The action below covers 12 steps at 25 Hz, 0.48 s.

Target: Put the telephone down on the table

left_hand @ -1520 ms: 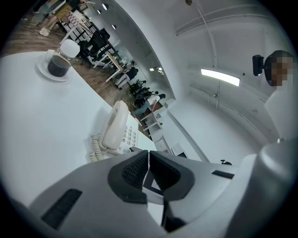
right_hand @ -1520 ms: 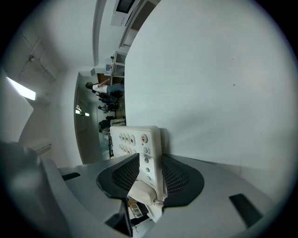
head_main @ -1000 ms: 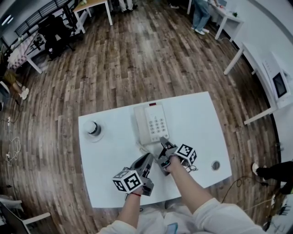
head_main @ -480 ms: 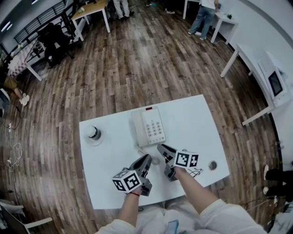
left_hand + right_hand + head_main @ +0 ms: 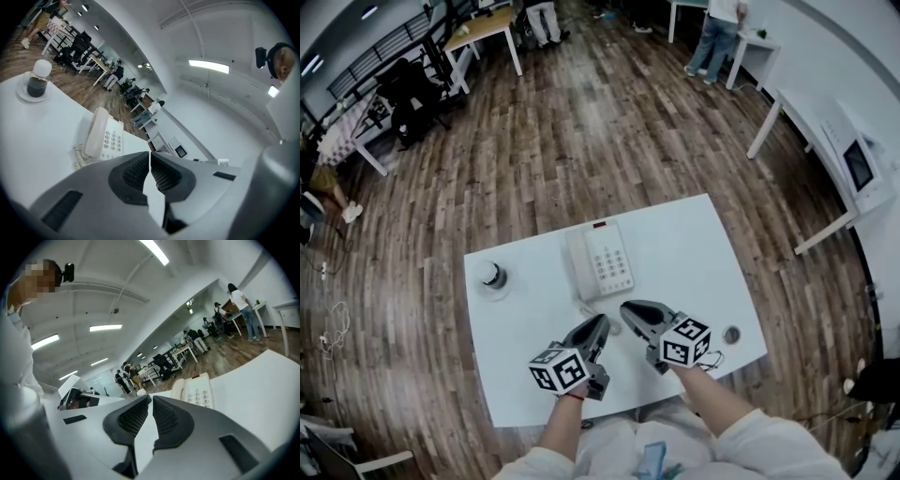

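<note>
The cream telephone lies flat on the white table, its handset resting in the cradle on its left side. The coiled cord hangs off its near end. Both grippers hover just short of the phone, above the table's near half. My left gripper is shut and empty. My right gripper is closing, its jaws nearly together with nothing between them. The left gripper view shows the phone beyond the left gripper. In the right gripper view it lies past the right gripper.
A small dark jar with a white round cap stands on a saucer at the table's left. A round cable grommet sits near the right front corner. Wooden floor surrounds the table; other desks and people stand far off.
My right gripper drew back from the phone's near end toward me, and its jaws went from wide apart to nearly together. The left gripper stayed put.
</note>
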### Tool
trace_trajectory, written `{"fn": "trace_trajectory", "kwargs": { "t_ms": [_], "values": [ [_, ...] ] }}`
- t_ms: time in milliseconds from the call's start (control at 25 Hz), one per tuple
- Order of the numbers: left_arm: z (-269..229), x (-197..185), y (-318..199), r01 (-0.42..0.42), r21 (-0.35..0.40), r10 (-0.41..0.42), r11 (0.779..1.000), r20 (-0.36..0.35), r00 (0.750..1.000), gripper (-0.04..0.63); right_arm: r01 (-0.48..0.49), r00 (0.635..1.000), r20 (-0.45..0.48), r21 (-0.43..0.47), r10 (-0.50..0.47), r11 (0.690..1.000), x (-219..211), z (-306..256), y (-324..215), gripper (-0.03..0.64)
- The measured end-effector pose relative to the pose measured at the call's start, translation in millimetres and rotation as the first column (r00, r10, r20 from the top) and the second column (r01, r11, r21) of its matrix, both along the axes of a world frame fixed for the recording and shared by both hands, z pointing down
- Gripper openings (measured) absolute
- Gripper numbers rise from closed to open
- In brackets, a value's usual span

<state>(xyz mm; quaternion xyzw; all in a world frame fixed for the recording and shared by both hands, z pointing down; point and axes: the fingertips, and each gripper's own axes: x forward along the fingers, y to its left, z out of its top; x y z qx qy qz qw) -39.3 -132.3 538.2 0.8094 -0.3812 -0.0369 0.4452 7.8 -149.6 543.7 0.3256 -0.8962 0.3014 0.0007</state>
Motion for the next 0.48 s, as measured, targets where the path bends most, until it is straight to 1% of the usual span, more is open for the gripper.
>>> {"fn": "trace_trajectory", "kwargs": {
  "t_ms": [200,360,480],
  "values": [
    [-11,9,9,-0.042,0.03,0.041,0.999,0.034,0.999,0.012,0.05,0.999,0.017,0.044,-0.051,0.998,2,-18,19,0.046],
    [-14,12,22,-0.07,0.04,0.068,0.997,0.058,0.996,0.012,0.103,0.995,-0.006,0.079,-0.103,0.992,3,-29,38,0.043],
    [-14,18,33,-0.087,0.039,0.084,0.995,0.073,0.994,0.012,0.134,0.991,-0.024,0.088,-0.132,0.987,9,-33,51,0.04]
  ]
}}
